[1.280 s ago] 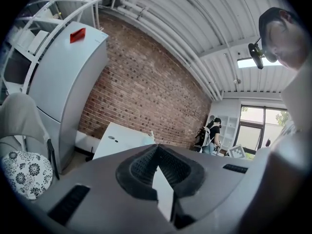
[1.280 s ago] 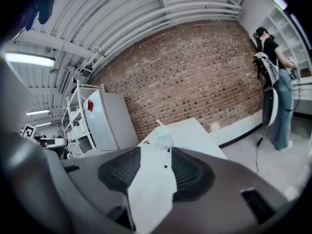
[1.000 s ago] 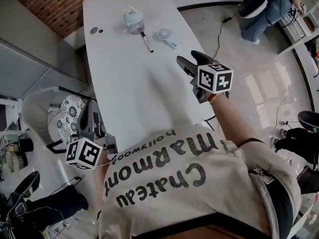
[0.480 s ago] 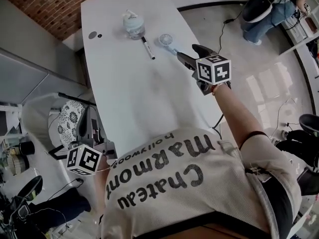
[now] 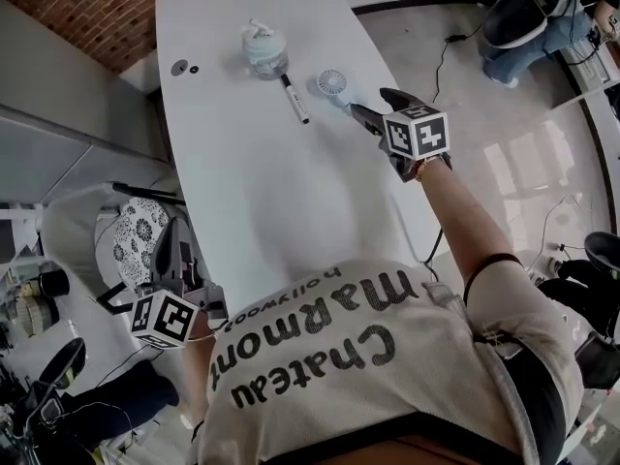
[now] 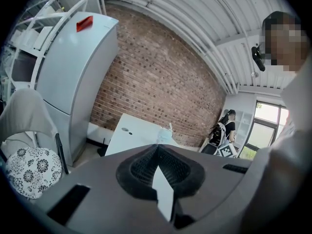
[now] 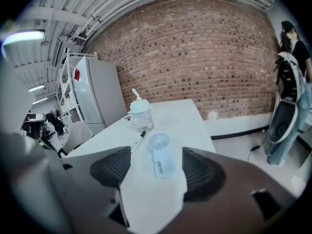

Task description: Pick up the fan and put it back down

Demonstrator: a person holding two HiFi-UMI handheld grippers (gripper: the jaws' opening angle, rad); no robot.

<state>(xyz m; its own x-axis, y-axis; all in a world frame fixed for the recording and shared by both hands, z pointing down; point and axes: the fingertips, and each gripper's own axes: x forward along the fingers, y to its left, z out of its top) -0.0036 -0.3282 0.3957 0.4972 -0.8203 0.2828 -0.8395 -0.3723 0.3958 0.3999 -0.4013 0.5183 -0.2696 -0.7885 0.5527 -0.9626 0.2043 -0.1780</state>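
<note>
A small pale-blue hand fan [image 5: 333, 83] lies flat on the white table [image 5: 252, 182], near its far right edge. My right gripper [image 5: 377, 108] hovers just short of the fan's handle, its jaws wide and still opening. Seen from the right gripper view, the fan [image 7: 160, 156] lies ahead between the two dark pads [image 7: 116, 166] without touching either, so my right gripper [image 7: 157, 173] is open. My left gripper [image 5: 180, 252] hangs low beside the table's near left corner. In the left gripper view its jaws [image 6: 157, 149] meet at the tips, with nothing in them.
A lidded pale-blue cup [image 5: 262, 46] and a black marker [image 5: 295, 98] sit left of the fan. A chair with a patterned cushion [image 5: 136, 231] stands by the left gripper. A grey fridge [image 6: 73, 77] is at the left. A person [image 5: 528, 13] stands beyond the table's right edge.
My right gripper has moved forward and down across the table toward the fan, with its jaws spread wider. The left gripper has drifted a little lower.
</note>
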